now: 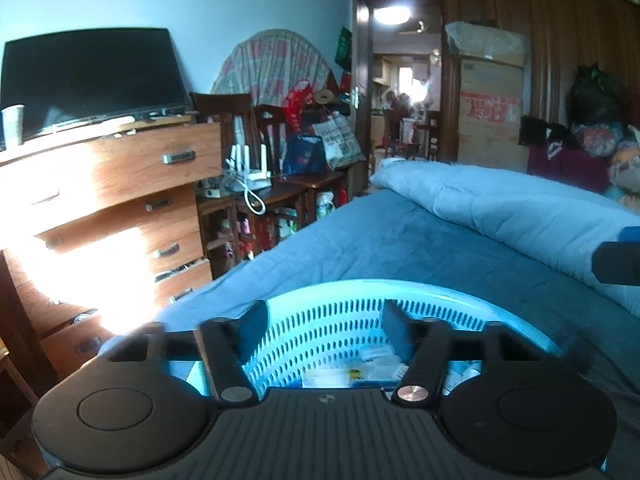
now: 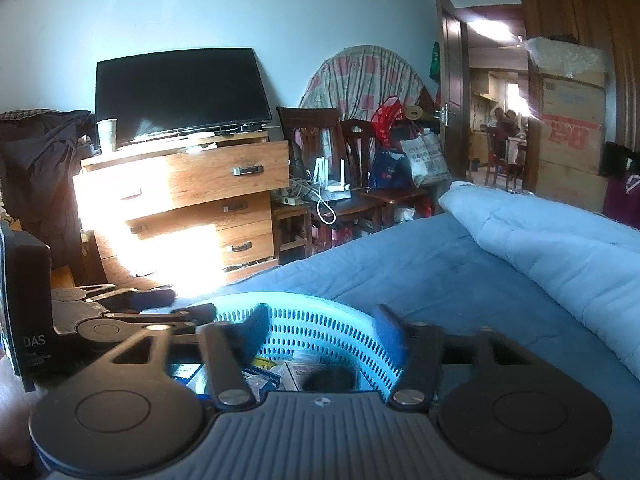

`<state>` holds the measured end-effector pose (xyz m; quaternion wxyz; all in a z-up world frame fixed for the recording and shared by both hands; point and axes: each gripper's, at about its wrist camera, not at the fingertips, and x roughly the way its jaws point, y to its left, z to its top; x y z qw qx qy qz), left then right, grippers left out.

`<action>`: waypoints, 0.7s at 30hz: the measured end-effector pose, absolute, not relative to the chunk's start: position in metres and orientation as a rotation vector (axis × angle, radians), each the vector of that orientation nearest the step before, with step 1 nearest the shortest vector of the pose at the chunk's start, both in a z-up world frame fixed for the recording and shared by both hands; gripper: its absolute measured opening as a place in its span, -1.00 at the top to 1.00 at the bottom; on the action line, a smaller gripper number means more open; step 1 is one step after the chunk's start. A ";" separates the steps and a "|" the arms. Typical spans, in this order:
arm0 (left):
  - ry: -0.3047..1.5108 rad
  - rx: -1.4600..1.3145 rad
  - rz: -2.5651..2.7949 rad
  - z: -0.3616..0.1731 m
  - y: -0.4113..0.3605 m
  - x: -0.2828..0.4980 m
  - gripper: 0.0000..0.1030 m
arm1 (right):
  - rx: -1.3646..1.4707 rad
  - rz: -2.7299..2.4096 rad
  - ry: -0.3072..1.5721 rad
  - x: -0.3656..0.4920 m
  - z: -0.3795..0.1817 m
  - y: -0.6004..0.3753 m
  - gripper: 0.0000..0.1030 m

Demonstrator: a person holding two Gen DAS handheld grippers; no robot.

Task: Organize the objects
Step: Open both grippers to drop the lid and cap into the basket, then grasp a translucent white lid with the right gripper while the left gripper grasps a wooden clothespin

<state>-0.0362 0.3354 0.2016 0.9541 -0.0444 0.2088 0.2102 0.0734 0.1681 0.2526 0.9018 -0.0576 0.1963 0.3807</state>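
A light blue perforated plastic basket [image 1: 360, 292] stands on the blue bed cover [image 1: 400, 248]. Small boxes and packets [image 1: 348, 376] lie in its bottom. My left gripper [image 1: 324, 316] hangs over the near side of the basket, jaws apart, nothing between the pads. In the right wrist view the same basket [image 2: 280, 298] sits just ahead, with boxes [image 2: 296, 372] inside. My right gripper [image 2: 322, 320] is open above it and holds nothing. The left gripper [image 2: 180, 304] shows at the basket's left side, open.
A folded pale blue quilt [image 1: 520, 208] lies on the bed to the right. Left of the bed stands a wooden dresser [image 2: 192, 184] with a TV [image 2: 176, 92] and paper cup [image 2: 106, 134]. Chairs, bags, stacked cardboard boxes [image 1: 492, 120] and an open doorway lie beyond.
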 end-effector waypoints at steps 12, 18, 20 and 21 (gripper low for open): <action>0.298 -0.106 0.276 0.233 0.291 -0.058 -0.48 | -0.075 0.654 0.279 0.007 0.220 0.065 -0.71; 0.245 -0.055 -0.038 0.232 0.186 -0.066 -0.56 | -0.043 0.339 0.490 -0.030 0.116 -0.090 -0.60; 0.264 -0.039 -0.154 0.220 0.149 -0.063 -0.56 | -0.021 0.217 0.567 -0.029 0.084 -0.143 -0.37; 0.280 -0.020 -0.202 0.211 0.131 -0.060 -0.56 | -0.003 0.174 0.598 -0.025 0.072 -0.164 -0.37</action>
